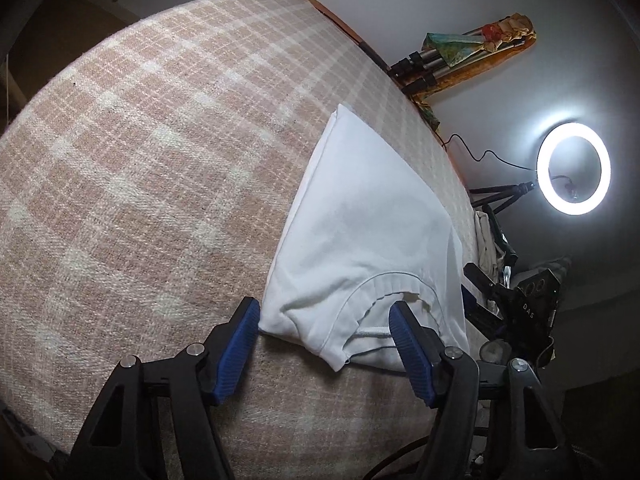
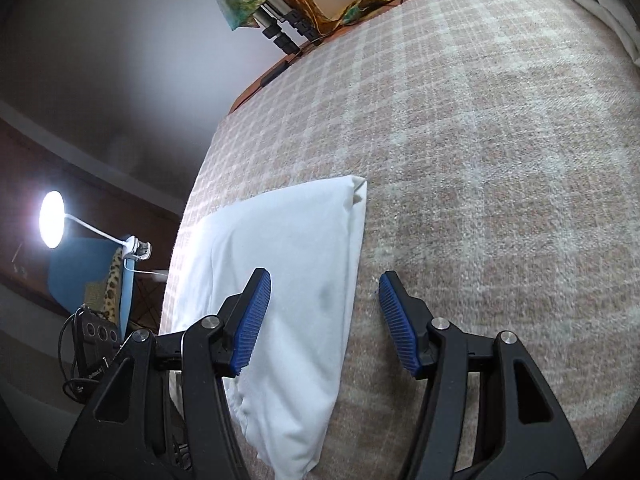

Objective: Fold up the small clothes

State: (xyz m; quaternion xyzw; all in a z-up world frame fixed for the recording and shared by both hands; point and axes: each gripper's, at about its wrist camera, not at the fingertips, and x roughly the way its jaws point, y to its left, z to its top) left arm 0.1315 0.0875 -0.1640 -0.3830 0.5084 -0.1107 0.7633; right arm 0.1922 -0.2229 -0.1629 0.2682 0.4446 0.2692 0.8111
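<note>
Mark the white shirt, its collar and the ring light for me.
white shirt (image 1: 360, 216): left wrist view, on the folded body panel.
collar (image 1: 384, 280): left wrist view, on the ribbed neckband.
ring light (image 1: 573, 208): left wrist view, on the glowing ring's lower rim.

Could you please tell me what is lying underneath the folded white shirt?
The white shirt lies on the pink checked blanket, which shows all around it. Whatever sits beneath the blanket, or between the shirt's folded layers, is covered.

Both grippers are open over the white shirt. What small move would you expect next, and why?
Probably the left gripper closes on the collar end of the white shirt: its open fingers straddle that edge, and the shirt lies lengthwise-folded on the plaid blanket.
</note>
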